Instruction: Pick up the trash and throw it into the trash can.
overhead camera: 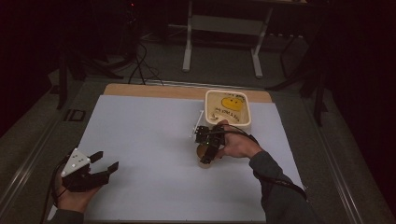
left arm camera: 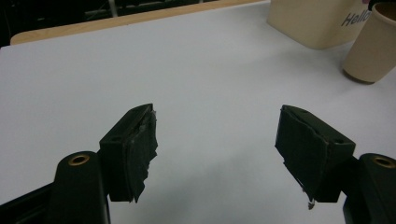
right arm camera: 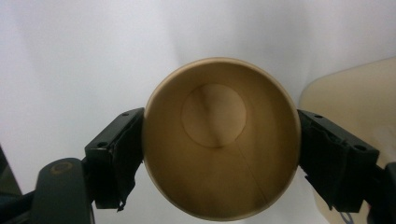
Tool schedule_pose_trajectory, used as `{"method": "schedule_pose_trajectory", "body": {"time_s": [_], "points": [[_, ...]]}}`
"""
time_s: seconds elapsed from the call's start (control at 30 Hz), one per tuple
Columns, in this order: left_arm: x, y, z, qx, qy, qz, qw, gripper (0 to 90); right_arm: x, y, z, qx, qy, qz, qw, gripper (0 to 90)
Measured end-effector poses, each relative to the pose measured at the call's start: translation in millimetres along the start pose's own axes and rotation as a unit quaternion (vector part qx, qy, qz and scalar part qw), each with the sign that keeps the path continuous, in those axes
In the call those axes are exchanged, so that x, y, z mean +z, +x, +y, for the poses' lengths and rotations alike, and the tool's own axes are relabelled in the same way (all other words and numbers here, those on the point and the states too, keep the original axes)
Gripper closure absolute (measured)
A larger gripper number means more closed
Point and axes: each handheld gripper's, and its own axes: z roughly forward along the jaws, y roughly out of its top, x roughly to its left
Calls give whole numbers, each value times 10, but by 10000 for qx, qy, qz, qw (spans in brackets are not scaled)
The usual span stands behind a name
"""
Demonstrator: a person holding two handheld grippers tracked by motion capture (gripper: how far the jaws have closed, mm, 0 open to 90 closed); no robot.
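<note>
Paper cup [right arm camera: 221,140], upright on white desk [overhead camera: 140,140], beside cream tub [overhead camera: 228,108].
Right gripper [right arm camera: 219,158] jaws clasp its rim sides; left gripper [left arm camera: 217,154] jaws wide, holding nothing.

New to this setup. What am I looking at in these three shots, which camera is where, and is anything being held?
No robot arm here: a person holds a handheld two-jaw gripper in each hand at a white-covered table.

The high view looks down from above the person's side. The left gripper sits near the table's front left corner, and the right gripper is at mid-table.

The other two cameras ride on the grippers and look along their black jaws. The left gripper view shows its jaws wide apart with nothing between them.

The right gripper view looks straight down into a brown paper cup, which is empty; one jaw sits against each side of it.

Beside the cup stands a cream tub with a yellow picture and writing inside.
</note>
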Motion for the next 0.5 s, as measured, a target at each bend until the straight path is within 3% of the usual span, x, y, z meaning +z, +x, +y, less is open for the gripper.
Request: {"method": "schedule_pose_trajectory", "body": {"time_s": [0.23,0.5], "points": [[4,-2,-1,-2,3,1,10000,293,-146,7,-2,-63,-11,15,10000,194],[6,-3,-2,7,18,0,10000,293,-458,-20,-34,-80,-87,44,9999,193]]}}
